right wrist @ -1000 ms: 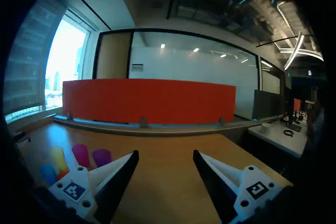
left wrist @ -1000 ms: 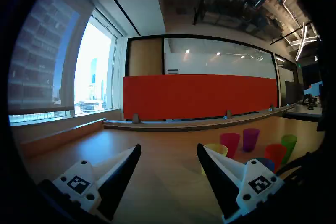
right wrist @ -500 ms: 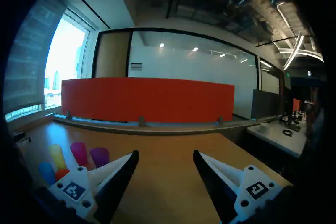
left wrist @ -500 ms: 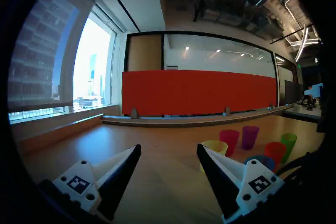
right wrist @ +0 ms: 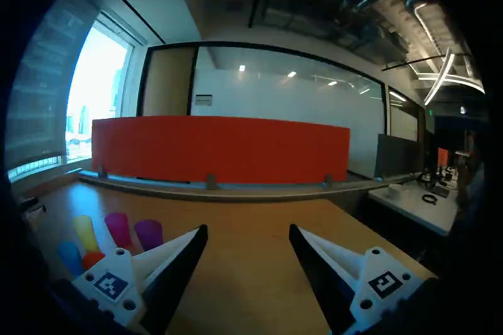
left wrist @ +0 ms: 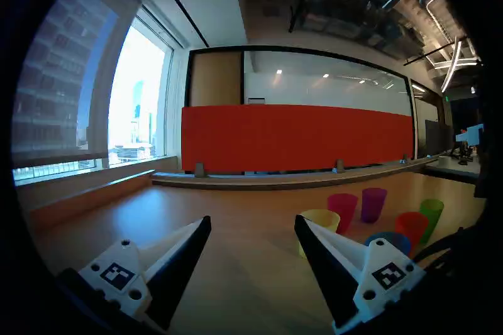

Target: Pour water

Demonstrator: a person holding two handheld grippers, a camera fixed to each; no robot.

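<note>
Six plastic cups stand in a loose cluster on a wooden desk [left wrist: 207,206], at lower right in the left gripper view. The yellow cup [left wrist: 319,218] is nearest, partly behind the right-side finger of the left hand-held gripper [left wrist: 252,220]. Behind it are the pink cup [left wrist: 343,203] & purple cup [left wrist: 374,202], side by side. Further right are the green cup [left wrist: 432,210], the red cup [left wrist: 412,224] and a blue cup [left wrist: 388,238] w/ just its rim peeking over the finger. The left hand-held gripper's fingers are spread wide apart, w/ only bare desk showing btwn them.

In the right gripper view, the right hand-held gripper [right wrist: 248,228] is likewise spread apart, holding no object, above the desk. There the cups sit at lower left, beside & partly behind its left-side finger.

An orange-red divider panel [left wrist: 295,137] runs along the desk's far edge, w/ a glass wall [left wrist: 327,87] above it & a bright window [left wrist: 135,115] to the left.
</note>
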